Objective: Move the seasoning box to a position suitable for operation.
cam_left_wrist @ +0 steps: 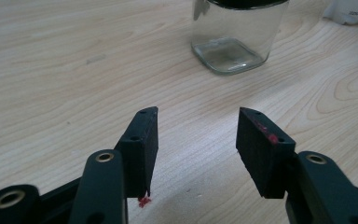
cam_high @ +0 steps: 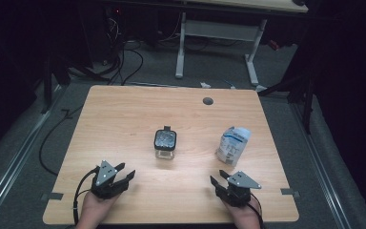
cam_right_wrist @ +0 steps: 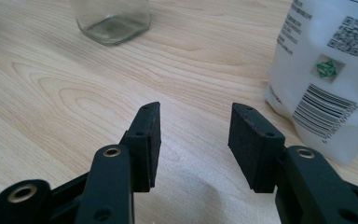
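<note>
A square clear glass jar [cam_high: 165, 144] with a dark lid stands at the middle of the wooden table [cam_high: 124, 114]. A white plastic pouch [cam_high: 232, 145] with printed labels stands to its right. My left gripper [cam_high: 124, 172] rests near the front left edge, open and empty, with the jar [cam_left_wrist: 233, 39] ahead and slightly right. Near the front right edge my right gripper [cam_high: 218, 179] is open and empty too. The pouch [cam_right_wrist: 328, 70] is close on its right, and the jar [cam_right_wrist: 112, 18] stands farther off at upper left.
A round cable hole [cam_high: 208, 100] lies near the table's far edge. Tape marks [cam_high: 51, 196] sit at the front corners. Beyond the table are a white desk frame [cam_high: 217, 43] and cables on the floor [cam_high: 124, 62].
</note>
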Motion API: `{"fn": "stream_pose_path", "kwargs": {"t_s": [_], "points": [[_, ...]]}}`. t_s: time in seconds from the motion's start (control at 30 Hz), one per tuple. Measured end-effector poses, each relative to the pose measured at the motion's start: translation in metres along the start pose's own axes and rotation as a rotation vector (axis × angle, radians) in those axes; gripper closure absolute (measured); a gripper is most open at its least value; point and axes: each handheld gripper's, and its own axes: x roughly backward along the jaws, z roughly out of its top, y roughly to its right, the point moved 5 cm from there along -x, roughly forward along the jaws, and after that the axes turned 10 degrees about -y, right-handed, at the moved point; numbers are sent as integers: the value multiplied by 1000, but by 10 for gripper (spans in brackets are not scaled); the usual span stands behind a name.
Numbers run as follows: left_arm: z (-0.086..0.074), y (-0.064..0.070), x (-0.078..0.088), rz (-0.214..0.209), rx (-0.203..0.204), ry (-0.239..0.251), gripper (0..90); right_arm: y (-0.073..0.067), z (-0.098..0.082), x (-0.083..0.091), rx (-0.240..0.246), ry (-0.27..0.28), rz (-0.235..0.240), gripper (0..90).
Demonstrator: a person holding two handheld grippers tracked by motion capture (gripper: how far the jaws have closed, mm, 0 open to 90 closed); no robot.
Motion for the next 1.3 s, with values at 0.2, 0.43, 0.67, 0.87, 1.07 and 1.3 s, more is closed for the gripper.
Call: {"fn": "stream_pose_path", "kwargs": {"t_s": [0.2, 0.43, 0.67, 0.87, 1.07, 1.3], "points": [[-2, -2, -3, 23, 35, -16, 519, 2, 0, 6, -17, 17, 11, 569], [12, 4, -18, 56, -41, -15, 592, -1, -1, -2, 3, -31, 0, 773], [32, -8, -47, 27, 33, -28, 766, -5, 2, -8, 26, -52, 9, 836], [57, -5, -77, 46, 19, -48, 900, -5, 7, -17, 46, -62, 20, 899], [68, 4, -83, 36, 15, -23, 899, -7, 12, -22, 37, -64, 15, 894], [69, 14, -84, 22, 16, -21, 900, -9, 18, -28, 56, -63, 9, 896]]}}
